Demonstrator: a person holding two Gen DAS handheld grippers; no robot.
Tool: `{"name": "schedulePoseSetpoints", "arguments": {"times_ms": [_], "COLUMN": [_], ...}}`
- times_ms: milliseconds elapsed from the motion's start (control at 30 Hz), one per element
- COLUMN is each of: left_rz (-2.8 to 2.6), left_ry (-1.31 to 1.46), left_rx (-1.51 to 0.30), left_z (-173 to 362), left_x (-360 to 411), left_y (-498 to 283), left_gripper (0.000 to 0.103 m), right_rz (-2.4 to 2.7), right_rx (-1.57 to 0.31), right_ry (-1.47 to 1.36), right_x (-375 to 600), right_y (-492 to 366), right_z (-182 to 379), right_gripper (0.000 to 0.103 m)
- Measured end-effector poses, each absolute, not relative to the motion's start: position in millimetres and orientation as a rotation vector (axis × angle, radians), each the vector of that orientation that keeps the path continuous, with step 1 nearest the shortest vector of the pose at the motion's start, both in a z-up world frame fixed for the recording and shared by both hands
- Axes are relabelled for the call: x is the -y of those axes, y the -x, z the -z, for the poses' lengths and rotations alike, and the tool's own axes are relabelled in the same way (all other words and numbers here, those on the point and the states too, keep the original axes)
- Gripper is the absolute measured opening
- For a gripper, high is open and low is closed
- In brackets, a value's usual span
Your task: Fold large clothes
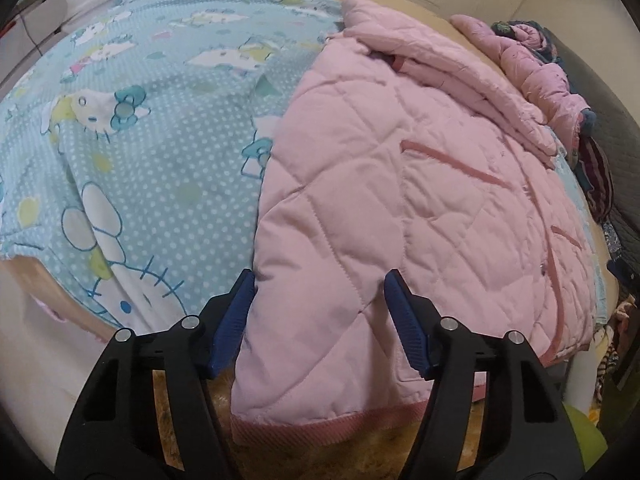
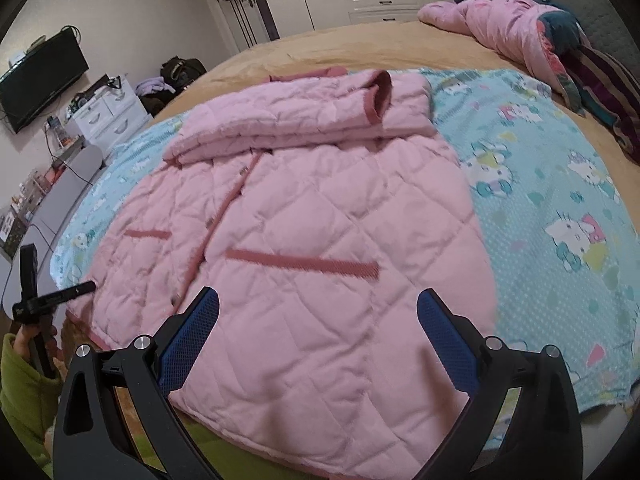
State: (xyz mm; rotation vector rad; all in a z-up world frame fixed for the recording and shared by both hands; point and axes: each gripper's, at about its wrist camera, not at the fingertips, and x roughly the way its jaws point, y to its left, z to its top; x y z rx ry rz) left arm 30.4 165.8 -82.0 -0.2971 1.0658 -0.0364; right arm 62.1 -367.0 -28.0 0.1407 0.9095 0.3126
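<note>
A pink quilted jacket (image 1: 400, 200) lies front-up on a blue cartoon-print blanket (image 1: 140, 140) spread over the bed. Its sleeves (image 2: 320, 116) are folded across the chest. My left gripper (image 1: 318, 292) points steeply down at the jacket's hem corner. Its jaws stand about half wide, one blue pad (image 1: 236, 312) at the jacket's side edge and the other resting on the quilting. The fabric between them lies unpinched. My right gripper (image 2: 318, 308) hovers open and wide over the other hem corner of the jacket (image 2: 300, 220), holding nothing.
A second pink jacket (image 2: 500, 20) and dark clothes are heaped at the bed's far corner. The tan bedcover (image 2: 340, 48) shows beyond the blanket (image 2: 540, 200). A white drawer unit (image 2: 108, 116) and a TV (image 2: 40, 76) stand left of the bed. A green sleeve (image 2: 20, 380) is at the lower left.
</note>
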Motion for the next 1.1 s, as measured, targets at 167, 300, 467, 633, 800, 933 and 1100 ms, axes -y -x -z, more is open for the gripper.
{"name": "schedulePoseSetpoints", "arguments": {"times_ms": [167, 300, 467, 633, 800, 933, 1100], "left_rz": [0.05, 0.069, 0.099, 0.113, 0.104, 0.101, 0.088], "left_ry": [0.316, 0.314, 0.333, 0.306, 0.294, 0.281, 0.276], "left_rx": [-1.069, -1.035, -0.955, -0.876, -0.851, -0.837, -0.841], "left_z": [87.8, 82.0, 65.3, 43.7, 38.0, 33.8, 34.9], "left_x": [-167.1, -163.5, -161.0, -154.8, -149.5, -146.7, -147.2], "left_y": [-28.4, -26.4, -23.4, -22.8, -26.1, -24.8, -23.2], "left_gripper": [0.048, 0.023, 0.014, 0.012, 0.012, 0.012, 0.012], "right_rz": [-0.29, -0.28, -0.258, -0.297, -0.314, -0.325, -0.372], "right_rx": [-0.94, -0.973, -1.047, -1.166, -1.233, -1.257, -1.288], "right_ry": [-0.143, -0.137, -0.157, -0.159, -0.213, -0.262, -0.322], "right_x": [384.1, 403.4, 431.9, 435.9, 436.5, 438.7, 441.8], "right_y": [-50.7, -37.6, -24.1, -13.2, -4.8, -5.4, -6.0], "right_z": [33.3, 36.4, 47.1, 69.5, 92.8, 105.1, 120.6], "right_gripper": [0.099, 0.099, 0.099, 0.099, 0.098, 0.089, 0.07]}}
